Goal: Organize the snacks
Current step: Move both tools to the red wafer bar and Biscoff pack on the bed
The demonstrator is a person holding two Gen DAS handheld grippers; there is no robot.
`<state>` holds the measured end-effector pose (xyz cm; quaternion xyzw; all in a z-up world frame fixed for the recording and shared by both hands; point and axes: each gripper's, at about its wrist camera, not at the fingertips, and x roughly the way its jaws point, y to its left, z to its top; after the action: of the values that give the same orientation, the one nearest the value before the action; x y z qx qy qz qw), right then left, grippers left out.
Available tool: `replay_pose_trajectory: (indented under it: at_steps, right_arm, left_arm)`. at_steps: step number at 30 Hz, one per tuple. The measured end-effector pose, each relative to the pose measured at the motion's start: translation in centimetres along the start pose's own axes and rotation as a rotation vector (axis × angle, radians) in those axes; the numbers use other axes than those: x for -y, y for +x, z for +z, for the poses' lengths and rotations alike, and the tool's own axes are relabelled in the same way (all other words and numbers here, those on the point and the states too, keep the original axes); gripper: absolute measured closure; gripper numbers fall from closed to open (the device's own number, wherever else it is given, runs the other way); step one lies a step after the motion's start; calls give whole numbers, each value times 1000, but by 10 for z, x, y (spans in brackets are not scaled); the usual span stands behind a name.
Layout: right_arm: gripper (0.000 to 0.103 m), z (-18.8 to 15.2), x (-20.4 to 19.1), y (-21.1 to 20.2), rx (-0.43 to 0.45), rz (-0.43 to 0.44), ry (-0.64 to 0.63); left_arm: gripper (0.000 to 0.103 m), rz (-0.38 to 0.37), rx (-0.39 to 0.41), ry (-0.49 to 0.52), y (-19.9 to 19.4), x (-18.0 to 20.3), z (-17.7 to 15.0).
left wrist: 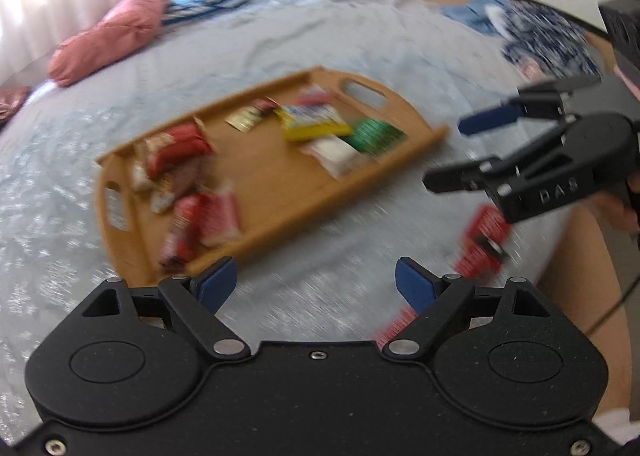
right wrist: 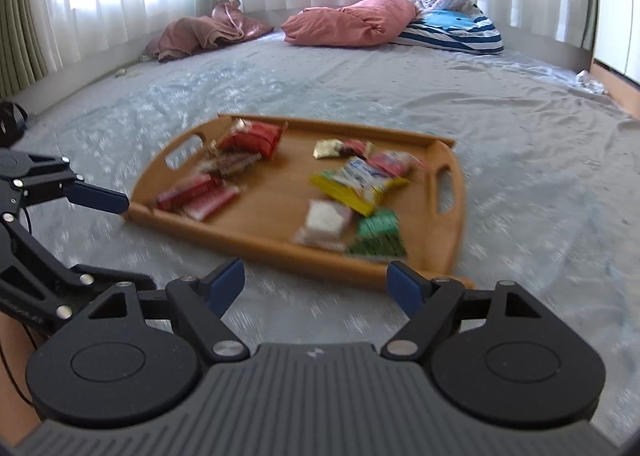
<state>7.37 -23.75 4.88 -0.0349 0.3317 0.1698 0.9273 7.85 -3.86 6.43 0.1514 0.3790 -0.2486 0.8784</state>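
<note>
On the grey bed sheet (right wrist: 520, 184) lies one wooden tray (right wrist: 280, 224) with two cut-out handles. Behind it sit two pink pillows (right wrist: 352, 22) and one striped cushion (right wrist: 456, 32). Snacks on the tray form two loose groups: red wrappers (right wrist: 252, 138) at one end; at the other, one yellow packet (right wrist: 360, 184), one green packet (right wrist: 376, 234), one white packet (right wrist: 326, 222) and a gold-wrapped sweet (right wrist: 326, 147). One red packet (left wrist: 482, 240) lies off the tray, blurred. Both hand-held grippers, left (left wrist: 316, 284) and right (right wrist: 316, 284), stand wide and empty, touching nothing.
</note>
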Motion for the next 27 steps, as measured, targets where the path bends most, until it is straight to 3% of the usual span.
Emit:
replay_pose_trajectory:
  at_steps: [7,12,16,18,23,27]
  right_arm:
    - [14,-31,-1,-20,-16,-71,-29]
    - [14,-48,-1,-30,-8,-79,0]
    - [14,-56,5,-32,-21,-90,29]
    - [14,-60,7,-31,-27,-93,39]
    - [14,-67,7,-28,-46,-110,39]
    - [14,-70,5,-27,-54,-107,40]
  left_arm:
    - [25,-87,-37,70,2,29,-17]
    - [51,-116,-75,72,13,38,-22]
    - [56,-146,-80,42,19,39,-22]
    - [64,-157,-82,13,23,37,-22]
    - [73,-104,-71,-73,31,26,-18]
    - [90,-10,-55,-125,34,15,-16]
